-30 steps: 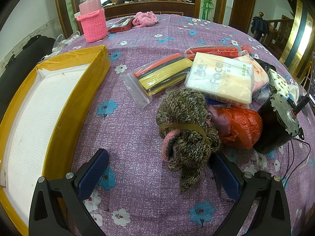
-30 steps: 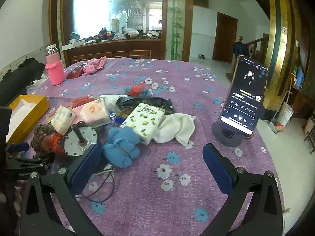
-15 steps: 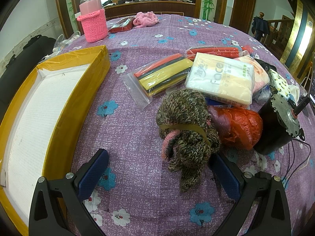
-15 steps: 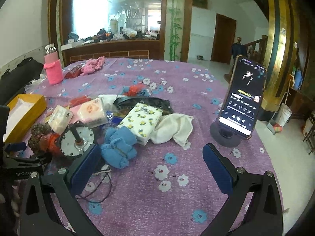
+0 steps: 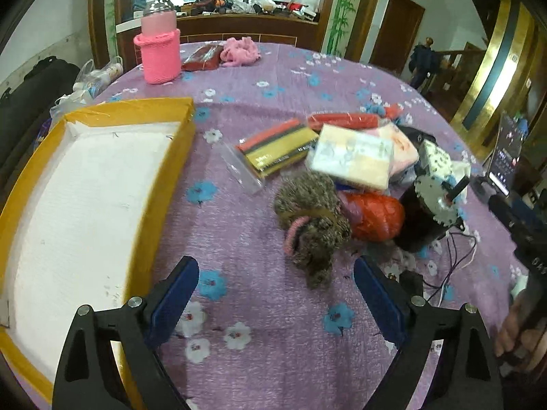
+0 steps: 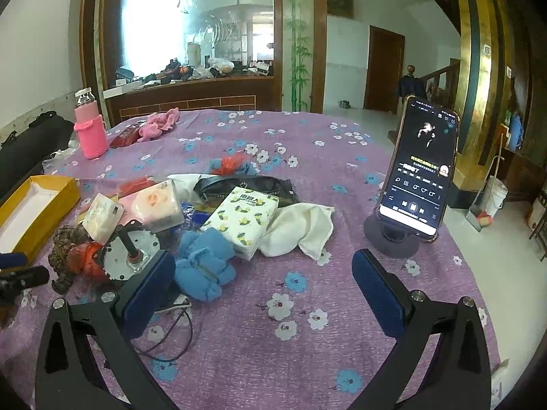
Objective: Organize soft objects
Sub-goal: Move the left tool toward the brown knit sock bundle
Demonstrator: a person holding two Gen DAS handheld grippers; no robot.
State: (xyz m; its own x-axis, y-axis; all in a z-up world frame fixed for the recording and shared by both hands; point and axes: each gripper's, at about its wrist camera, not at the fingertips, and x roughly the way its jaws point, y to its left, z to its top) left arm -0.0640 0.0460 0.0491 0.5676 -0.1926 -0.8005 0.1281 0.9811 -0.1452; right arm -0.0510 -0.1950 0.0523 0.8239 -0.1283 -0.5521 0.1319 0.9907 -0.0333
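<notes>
— The brown bundle (image 5: 312, 220), what is it made of?
— Rough knitted wool. The tablecloth (image 5: 259, 307) is matt printed cloth, and the orange bag (image 5: 374, 217) is glossy crinkled plastic.
— And the motor face (image 6: 131, 256)?
— Dull metal.

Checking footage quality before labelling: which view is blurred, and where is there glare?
Left wrist view: motion-smeared, the tissue pack print unreadable. Right wrist view: sharper, the phone screen crisp, but the bright window behind blows out white. Both bend straight lines at the edges.

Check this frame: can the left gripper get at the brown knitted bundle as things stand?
Probably yes. The left gripper is open, and the brown knitted bundle lies just ahead on bare tablecloth. The orange bag touches only its far side.
</notes>
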